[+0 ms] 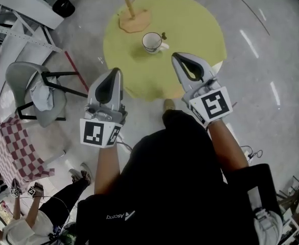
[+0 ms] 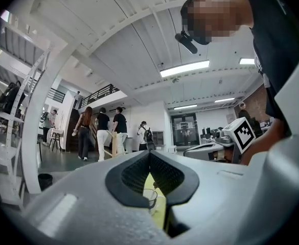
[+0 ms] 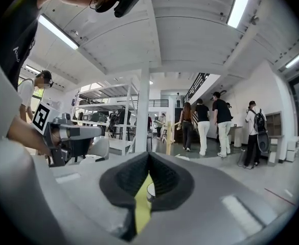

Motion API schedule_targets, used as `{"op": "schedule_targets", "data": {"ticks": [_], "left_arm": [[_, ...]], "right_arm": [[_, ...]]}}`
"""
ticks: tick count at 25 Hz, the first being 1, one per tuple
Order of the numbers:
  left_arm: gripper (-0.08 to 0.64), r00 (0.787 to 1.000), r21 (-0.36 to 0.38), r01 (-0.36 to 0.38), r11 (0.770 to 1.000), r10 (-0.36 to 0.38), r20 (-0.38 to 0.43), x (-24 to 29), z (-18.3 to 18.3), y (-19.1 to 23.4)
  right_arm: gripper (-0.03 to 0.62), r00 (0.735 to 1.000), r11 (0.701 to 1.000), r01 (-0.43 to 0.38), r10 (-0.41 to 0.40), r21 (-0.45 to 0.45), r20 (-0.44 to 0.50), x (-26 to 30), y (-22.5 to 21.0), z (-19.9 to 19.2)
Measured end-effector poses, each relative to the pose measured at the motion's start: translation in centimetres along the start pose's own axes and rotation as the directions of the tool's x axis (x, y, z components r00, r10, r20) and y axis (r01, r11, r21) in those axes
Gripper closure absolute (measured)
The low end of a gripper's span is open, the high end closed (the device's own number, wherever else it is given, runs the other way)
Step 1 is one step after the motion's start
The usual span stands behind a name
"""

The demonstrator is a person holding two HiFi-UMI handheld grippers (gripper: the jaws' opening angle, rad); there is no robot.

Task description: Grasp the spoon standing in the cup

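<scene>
A white cup (image 1: 152, 41) stands on the round yellow-green table (image 1: 200, 24), and a small dark spoon (image 1: 163, 35) rises at its right rim. Both grippers hover over the table's near edge, short of the cup and apart from it. My left gripper (image 1: 118, 71) is shut with nothing in it, to the cup's near left. To the cup's near right, my right gripper (image 1: 175, 55) is also shut and empty. The left gripper view shows the cup (image 2: 150, 197) through the gap below the closed tips (image 2: 149, 153). The right gripper view shows it (image 3: 150, 190) the same way.
A wooden pole on a flat wooden base (image 1: 134, 20) stands on the table behind the cup. A grey chair (image 1: 34, 93) and a checkered cloth (image 1: 14, 149) are on the floor to the left. Another person (image 1: 26, 223) sits at lower left. Several people (image 3: 205, 121) stand far off.
</scene>
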State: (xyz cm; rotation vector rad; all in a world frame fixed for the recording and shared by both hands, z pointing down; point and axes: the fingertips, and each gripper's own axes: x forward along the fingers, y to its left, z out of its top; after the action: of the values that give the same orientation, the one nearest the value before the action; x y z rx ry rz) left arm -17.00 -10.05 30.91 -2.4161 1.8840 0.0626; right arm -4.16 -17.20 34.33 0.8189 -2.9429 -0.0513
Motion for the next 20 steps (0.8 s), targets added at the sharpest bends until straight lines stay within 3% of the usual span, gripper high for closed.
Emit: {"op": "schedule_targets", "data": {"ticks": [10, 15, 20], "left_arm": [[0.549, 0.999, 0.02, -0.032, 0.999, 0.032, -0.027, 8.2, -0.9, 2.0], [0.549, 0.999, 0.012, -0.005, 1.0, 0.006, -0.045, 9.9, -1.8, 3.1], [0.549, 0.997, -0.008, 0.047, 0.999, -0.047, -0.058, 10.2, -3.3, 4.1]], "right_arm": [[0.445, 0.984, 0.994, -0.008, 0.027, 0.108, -0.177, 7.3, -6.2, -6.5], [0.419, 0.956, 0.98, 0.03, 0.029, 0.195, -0.292, 10.4, -7.4, -11.0], [0.419, 0.926, 0.976, 0.049, 0.036, 0.213, -0.377, 12.7, -7.3, -14.8]]}}
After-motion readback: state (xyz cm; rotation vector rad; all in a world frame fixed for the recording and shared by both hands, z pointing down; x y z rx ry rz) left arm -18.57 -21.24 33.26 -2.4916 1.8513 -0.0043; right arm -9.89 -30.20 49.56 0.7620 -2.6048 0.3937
